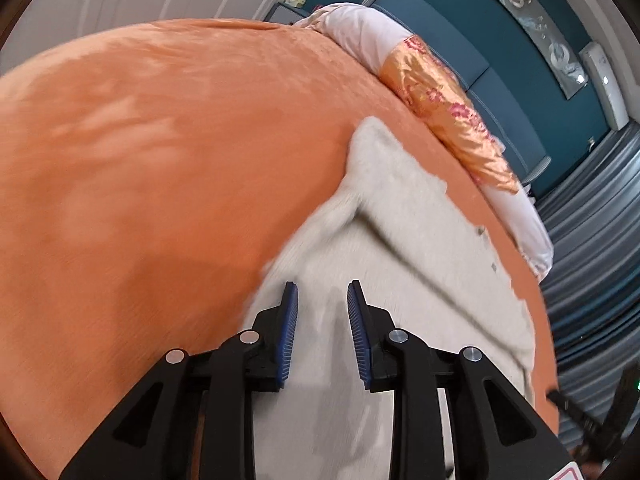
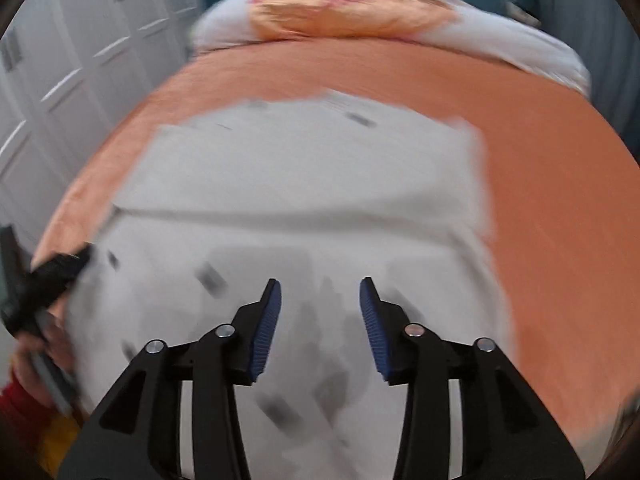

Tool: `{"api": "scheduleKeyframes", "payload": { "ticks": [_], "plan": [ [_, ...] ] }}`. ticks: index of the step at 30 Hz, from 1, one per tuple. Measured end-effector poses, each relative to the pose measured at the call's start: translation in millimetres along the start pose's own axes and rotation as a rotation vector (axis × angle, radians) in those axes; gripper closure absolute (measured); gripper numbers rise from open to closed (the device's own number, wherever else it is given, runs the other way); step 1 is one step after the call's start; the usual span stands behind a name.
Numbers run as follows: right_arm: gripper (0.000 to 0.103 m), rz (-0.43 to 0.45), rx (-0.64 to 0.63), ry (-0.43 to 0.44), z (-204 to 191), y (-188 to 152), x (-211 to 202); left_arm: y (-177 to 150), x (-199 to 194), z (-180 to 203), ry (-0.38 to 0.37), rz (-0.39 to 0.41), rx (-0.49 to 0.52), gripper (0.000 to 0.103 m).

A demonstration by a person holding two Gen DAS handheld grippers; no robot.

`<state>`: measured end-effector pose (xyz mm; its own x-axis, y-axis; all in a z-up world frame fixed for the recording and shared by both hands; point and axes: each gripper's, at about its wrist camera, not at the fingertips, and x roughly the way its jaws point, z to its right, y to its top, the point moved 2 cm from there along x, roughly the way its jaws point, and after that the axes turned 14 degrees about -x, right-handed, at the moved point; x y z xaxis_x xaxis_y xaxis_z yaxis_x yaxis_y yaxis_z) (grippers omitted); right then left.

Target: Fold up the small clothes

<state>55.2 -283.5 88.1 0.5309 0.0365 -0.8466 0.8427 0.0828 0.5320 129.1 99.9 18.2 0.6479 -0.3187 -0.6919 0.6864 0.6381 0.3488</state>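
A pale grey-white garment (image 1: 404, 248) lies spread on the orange bed cover (image 1: 160, 152), with a fold across its middle and one corner reaching toward the pillows. My left gripper (image 1: 322, 289) is open and empty, just above the garment's near left part. In the right wrist view the same garment (image 2: 304, 184) fills the middle, blurred, with small dark marks on it. My right gripper (image 2: 320, 285) is open and empty over the garment's near edge. The left gripper shows as a dark blurred shape (image 2: 52, 276) at the garment's left edge.
Pillows in white and orange floral fabric (image 1: 436, 92) lie along the bed's head, also in the right wrist view (image 2: 352, 12). White cupboard doors (image 2: 80, 60) stand to the left of the bed. A teal wall (image 1: 520, 40) and grey curtains (image 1: 600, 240) lie beyond.
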Motion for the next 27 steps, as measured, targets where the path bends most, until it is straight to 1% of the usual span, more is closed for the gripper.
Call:
{"api": "scheduleKeyframes", "payload": {
  "ticks": [1, 2, 3, 5, 6, 7, 8, 10, 12, 14, 15, 16, 19, 21, 22, 23, 24, 25, 26, 27],
  "plan": [
    [0.054, -0.019, 0.042, -0.032, 17.6, -23.7, -12.6, -4.2, -8.3, -1.4, 0.012, -0.004, 0.001, 0.076],
    [0.052, -0.029, 0.083, -0.050, 31.2, -42.0, -21.5, -8.9, -17.6, -2.7, 0.020, -0.013, 0.002, 0.073],
    [0.050, -0.036, 0.124, -0.054, 42.4, -58.2, -30.5, -14.3, -26.4, -4.0, 0.029, -0.019, 0.006, 0.071],
    [0.049, -0.053, 0.228, -0.042, 65.9, -95.6, -46.7, -25.8, -43.0, -7.3, 0.066, -0.011, 0.022, 0.062],
    [0.048, -0.060, 0.277, -0.023, 73.4, -112.4, -53.0, -29.5, -47.4, -8.0, 0.079, -0.009, 0.025, 0.060],
    [0.048, -0.062, 0.309, -0.003, 77.3, -122.3, -55.3, -34.3, -53.8, -10.0, 0.093, -0.006, 0.025, 0.056],
    [0.047, -0.063, 0.342, 0.023, 76.8, -132.1, -57.2, -40.0, -60.5, -13.1, 0.102, -0.009, 0.016, 0.054],
    [0.045, -0.075, 0.382, 0.083, 76.2, -150.5, -58.2, -50.4, -67.3, -17.6, 0.114, -0.034, 0.002, 0.054],
    [0.044, -0.097, 0.391, 0.125, 68.8, -159.8, -56.2, -57.9, -70.6, -20.4, 0.141, -0.061, 0.000, 0.054],
    [0.044, -0.128, 0.407, 0.187, 56.9, -166.9, -50.4, -67.1, -74.2, -22.6, 0.145, -0.100, -0.001, 0.054],
    [0.043, -0.139, 0.410, 0.208, 52.9, -170.2, -49.1, -71.6, -76.4, -23.9, 0.150, -0.116, 0.000, 0.053],
    [0.039, -0.149, 0.403, 0.227, 46.3, -172.0, -47.5, -76.1, -76.9, -24.7, 0.155, -0.135, 0.002, 0.050],
    [0.037, -0.179, 0.372, 0.265, 30.3, -171.2, -41.5, -89.1, -74.0, -24.5, 0.157, -0.203, 0.023, 0.047],
    [0.037, -0.179, 0.360, 0.279, 25.4, -169.4, -40.0, -91.1, -70.8, -21.3, 0.160, -0.215, 0.048, 0.045],
    [0.038, -0.176, 0.363, 0.297, 24.1, -168.0, -38.1, -91.1, -69.9, -20.8, 0.156, -0.218, 0.048, 0.045],
    [0.042, -0.166, 0.373, 0.309, 23.9, -166.9, -37.2, -90.7, -68.4, -20.9, 0.151, -0.223, 0.045, 0.045],
    [0.056, -0.157, 0.382, 0.316, 23.8, -166.0, -36.8, -89.9, -68.6, -21.0, 0.141, -0.224, 0.038, 0.045],
    [0.073, -0.144, 0.397, 0.330, 23.7, -165.7, -37.0, -89.3, -69.9, -20.6, 0.122, -0.228, 0.035, 0.049],
    [0.083, -0.135, 0.409, 0.333, 24.2, -165.9, -37.6, -89.6, -71.0, -18.9, 0.110, -0.228, 0.037, 0.063],
    [0.095, -0.125, 0.418, 0.338, 24.1, -165.9, -38.9, -89.3, -72.8, -17.7, 0.093, -0.233, 0.042, 0.072]
  ]
}}
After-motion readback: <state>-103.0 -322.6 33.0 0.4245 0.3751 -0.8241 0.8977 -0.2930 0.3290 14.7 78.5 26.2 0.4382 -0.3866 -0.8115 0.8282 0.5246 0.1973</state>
